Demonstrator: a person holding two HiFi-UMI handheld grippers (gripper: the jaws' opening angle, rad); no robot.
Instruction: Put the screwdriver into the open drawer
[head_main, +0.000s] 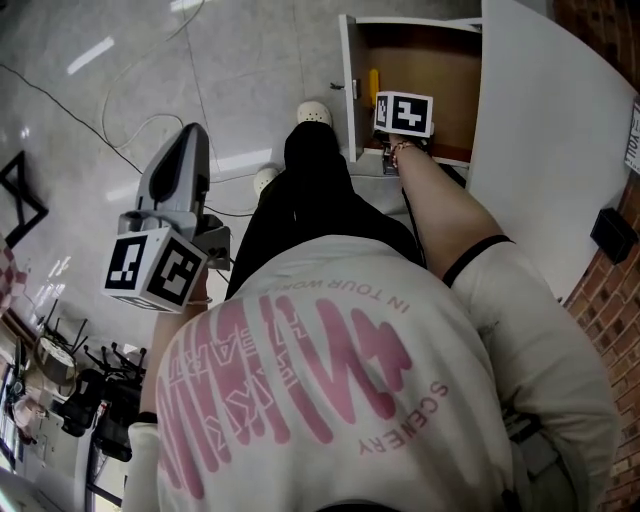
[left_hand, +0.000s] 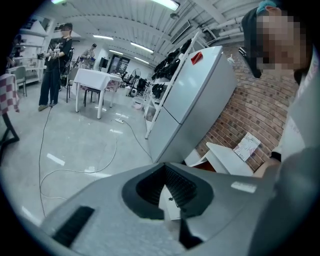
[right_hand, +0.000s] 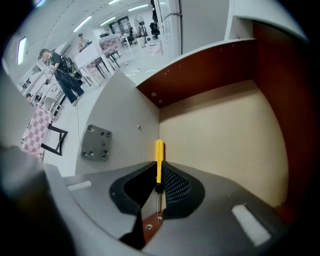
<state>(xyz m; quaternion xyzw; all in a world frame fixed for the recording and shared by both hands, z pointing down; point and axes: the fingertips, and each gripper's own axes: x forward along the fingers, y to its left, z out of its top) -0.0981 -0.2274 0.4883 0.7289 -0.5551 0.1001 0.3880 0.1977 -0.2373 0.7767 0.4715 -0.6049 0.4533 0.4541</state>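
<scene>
The slim yellow-handled screwdriver (right_hand: 159, 159) lies on the floor of the open white-sided wooden drawer (right_hand: 220, 130), along its left wall, so the task looks all but done; the right gripper (right_hand: 159, 168) hangs above with jaws narrowed but grasping nothing, and the left gripper (left_hand: 166, 170) is slightly parted, empty and well apart.

Screwdriver (head_main: 373, 86) lies in drawer (head_main: 445, 80), upper right of frame, along its left wall. Right tool (right_hand: 158, 175) above it. Left tool (head_main: 190, 140) mid-left, over floor.

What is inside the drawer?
A yellow screwdriver lies in the drawer along one wall. Nothing else shows on its floor. The right gripper hides the near part.
</scene>
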